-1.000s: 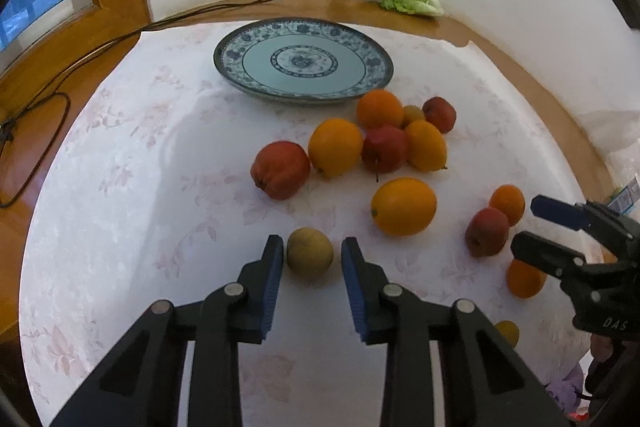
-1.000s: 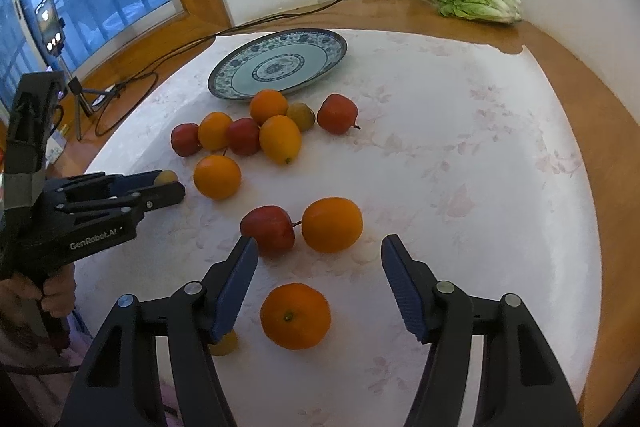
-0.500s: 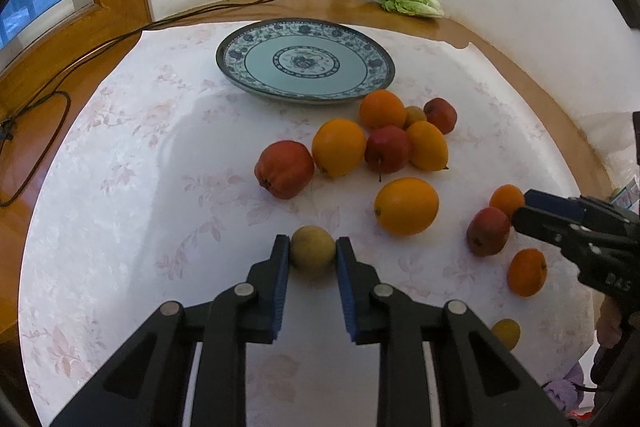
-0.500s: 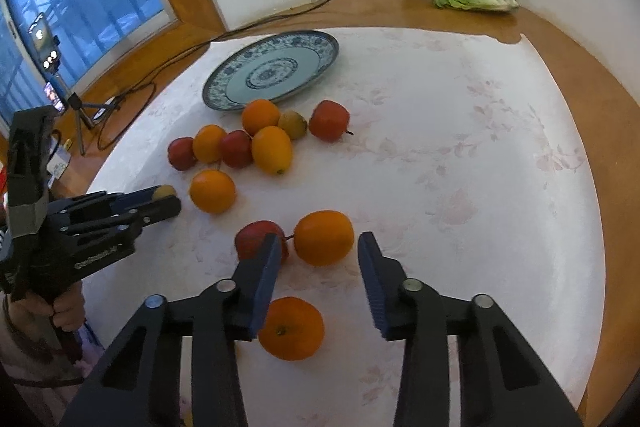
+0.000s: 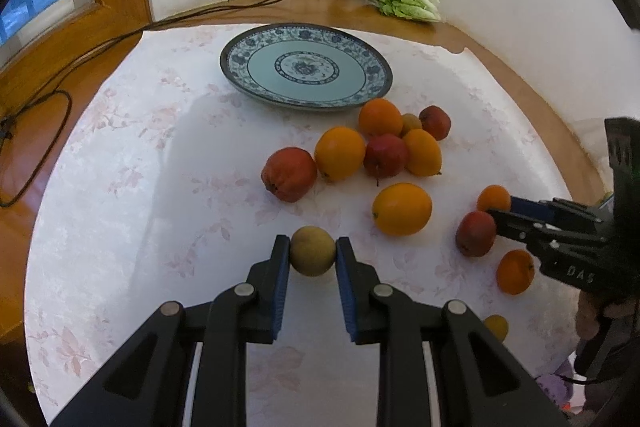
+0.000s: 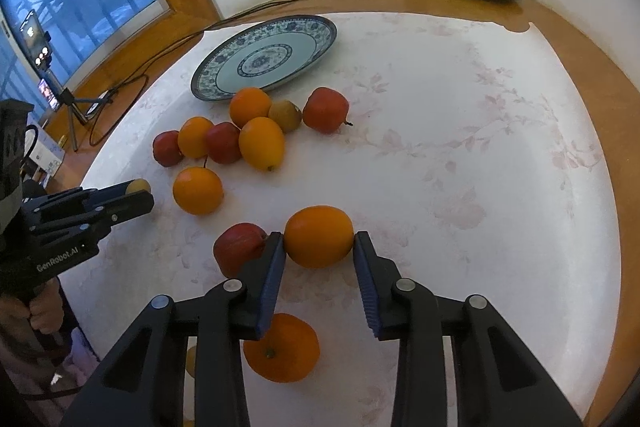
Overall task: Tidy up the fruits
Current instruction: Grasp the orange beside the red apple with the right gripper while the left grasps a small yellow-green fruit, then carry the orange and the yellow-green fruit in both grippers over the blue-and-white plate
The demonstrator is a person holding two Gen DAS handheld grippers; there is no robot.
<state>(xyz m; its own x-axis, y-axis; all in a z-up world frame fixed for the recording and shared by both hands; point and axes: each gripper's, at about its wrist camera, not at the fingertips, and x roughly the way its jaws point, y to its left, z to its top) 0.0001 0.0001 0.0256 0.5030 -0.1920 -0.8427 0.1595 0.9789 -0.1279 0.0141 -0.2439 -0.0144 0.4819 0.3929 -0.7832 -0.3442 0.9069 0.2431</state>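
In the left wrist view my left gripper [image 5: 313,246] is shut on a small yellow-brown fruit [image 5: 313,259] just over the white cloth. My right gripper [image 6: 319,241] has an orange [image 6: 319,237] between its pads; the jaws are closing and both pads touch it. A red apple [image 6: 236,247] lies against the left finger, and another orange [image 6: 282,349] lies under the fingers. A blue patterned plate [image 5: 306,69] stands empty at the back. A cluster of oranges and red apples [image 5: 380,151] lies in front of it. Each gripper shows at the edge of the other's view.
A lettuce [image 5: 404,3] lies by the wall socket at the back, and a black cable [image 5: 120,37] trails over the wooden table rim. A phone on a tripod [image 6: 38,39] stands by the window. A person's hand [image 6: 42,315] holds the left gripper.
My left gripper shut on the small fruit. My right gripper moved forward from the near orange to the one beyond it, and its jaws narrowed onto that orange.
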